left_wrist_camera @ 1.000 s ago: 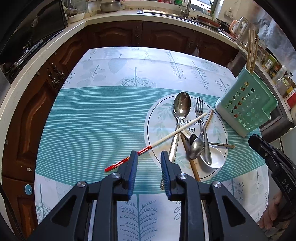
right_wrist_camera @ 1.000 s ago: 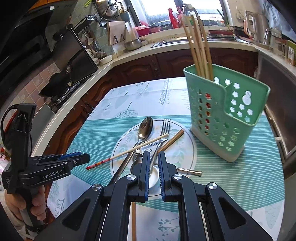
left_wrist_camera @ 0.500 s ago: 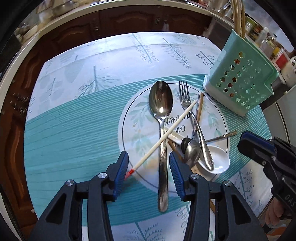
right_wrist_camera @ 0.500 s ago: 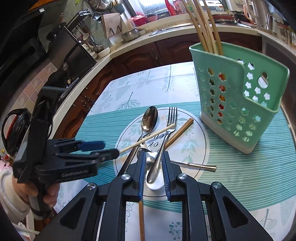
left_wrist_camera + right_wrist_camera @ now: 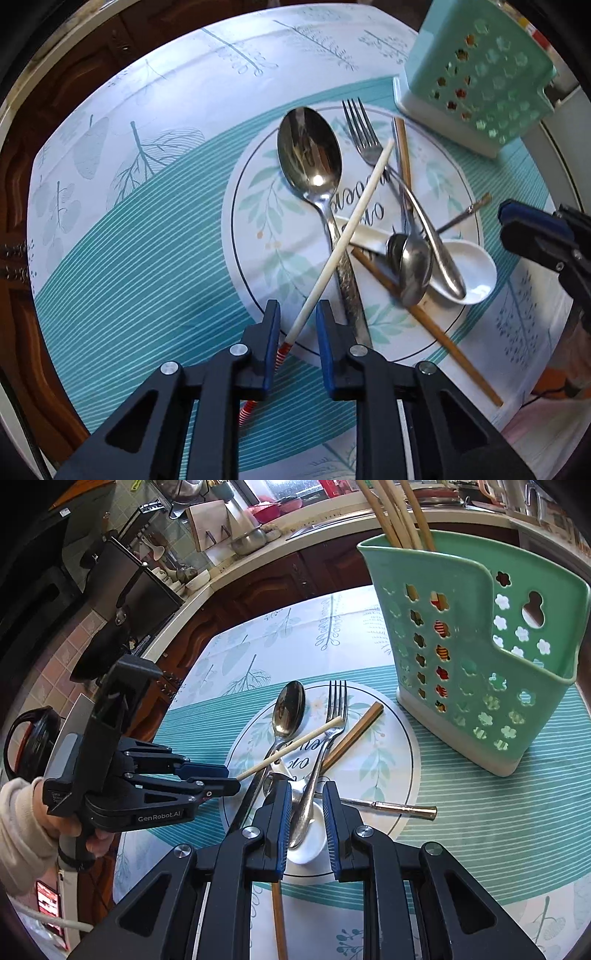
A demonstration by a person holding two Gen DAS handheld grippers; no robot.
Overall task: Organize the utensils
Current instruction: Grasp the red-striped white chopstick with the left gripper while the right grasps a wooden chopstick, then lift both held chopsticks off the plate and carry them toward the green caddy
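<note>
A round plate (image 5: 258, 206) (image 5: 388, 746) holds a big steel spoon (image 5: 310, 155) (image 5: 288, 709), a fork (image 5: 364, 136) (image 5: 334, 709), a white ceramic spoon (image 5: 476, 280), a small steel spoon (image 5: 413, 266), brown chopsticks (image 5: 402, 147) (image 5: 354, 734) and a thin metal rod (image 5: 391, 806). A white chopstick with a red striped end (image 5: 347, 236) (image 5: 295, 744) lies across them. My left gripper (image 5: 297, 332) (image 5: 221, 781) is open, its jaws on either side of that chopstick near the red end. My right gripper (image 5: 304, 823) is open above the fork handle and white spoon.
A green perforated utensil holder (image 5: 476, 77) (image 5: 476, 657) stands right of the plate with several chopsticks (image 5: 395, 513) in it. A brown chopstick (image 5: 458, 354) (image 5: 279, 919) sticks out past the plate toward the table's near edge. Kitchen counters surround the table.
My left gripper has moved forward and down to the plate edge and now straddles the white chopstick, jaws narrower than half a second ago. My right gripper has opened wider over the fork handle.
</note>
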